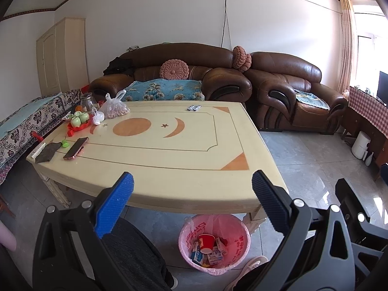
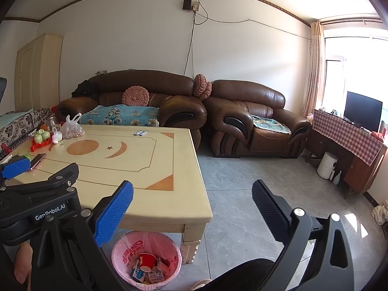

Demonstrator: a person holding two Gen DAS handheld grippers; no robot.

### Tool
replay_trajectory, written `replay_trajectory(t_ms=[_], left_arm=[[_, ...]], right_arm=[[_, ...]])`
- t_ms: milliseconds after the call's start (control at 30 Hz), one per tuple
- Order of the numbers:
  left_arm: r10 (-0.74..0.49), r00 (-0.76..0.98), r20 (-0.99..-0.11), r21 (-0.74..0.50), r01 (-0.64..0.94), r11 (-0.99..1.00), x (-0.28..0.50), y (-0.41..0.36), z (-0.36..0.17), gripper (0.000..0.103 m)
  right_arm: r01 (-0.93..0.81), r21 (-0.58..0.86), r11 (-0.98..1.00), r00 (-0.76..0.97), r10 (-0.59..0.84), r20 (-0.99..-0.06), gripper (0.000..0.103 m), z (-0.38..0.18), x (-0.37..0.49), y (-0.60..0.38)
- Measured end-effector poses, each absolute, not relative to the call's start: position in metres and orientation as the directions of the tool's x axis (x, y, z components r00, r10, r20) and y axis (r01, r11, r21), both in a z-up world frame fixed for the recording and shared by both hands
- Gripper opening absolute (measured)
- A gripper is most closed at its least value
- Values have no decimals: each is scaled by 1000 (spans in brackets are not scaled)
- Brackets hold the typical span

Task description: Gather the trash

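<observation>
Over the near table edge: we are holding the left gripper (image 1: 192,184) and the right gripper (image 2: 192,191) side by side, both jaws spread wide and gripping nothing.

Left gripper aim: we are looking along its fingers across the cream table (image 1: 169,155), with the near edge running just beyond the tips.

Right gripper aim: we are pointing past the table's near right corner, out toward the tiled floor (image 2: 242,194); the left gripper's body is showing at the left of this view.

Below the grippers: the pink-lined trash bin (image 1: 214,242) is standing on the floor under the near table edge, already holding a red paper cup (image 1: 206,242) and small cartons (image 1: 215,257).

Remaining trash, as we are judging it: two small wrappers (image 1: 194,107) are lying at the far edge of the table, straight ahead of the left gripper and ahead-left of the right one.

Long axis: the wrappers are lying side by side, slanting up to the right, roughly along the far edge.

Nearer hand: we are judging the left gripper better lined up, though the reach is the full depth of the table.

Left-end items: the phone (image 1: 75,148), the green tea set on its red tray (image 1: 80,121) and the bag of nuts (image 1: 115,110) are looking like keepers, not trash.
</observation>
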State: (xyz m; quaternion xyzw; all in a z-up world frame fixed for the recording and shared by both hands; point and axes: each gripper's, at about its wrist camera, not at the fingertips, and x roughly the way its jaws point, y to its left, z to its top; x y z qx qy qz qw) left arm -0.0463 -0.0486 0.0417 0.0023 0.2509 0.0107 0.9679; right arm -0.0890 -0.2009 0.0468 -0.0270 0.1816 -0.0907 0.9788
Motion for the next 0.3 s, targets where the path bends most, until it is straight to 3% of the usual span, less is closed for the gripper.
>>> replay_trajectory(t_ms=[300], left_arm=[[23, 873, -486, 4, -25, 1000, -48, -47, 41, 96]], right_arm=[[166, -85, 982, 920, -185, -345, 96, 48, -90, -201]])
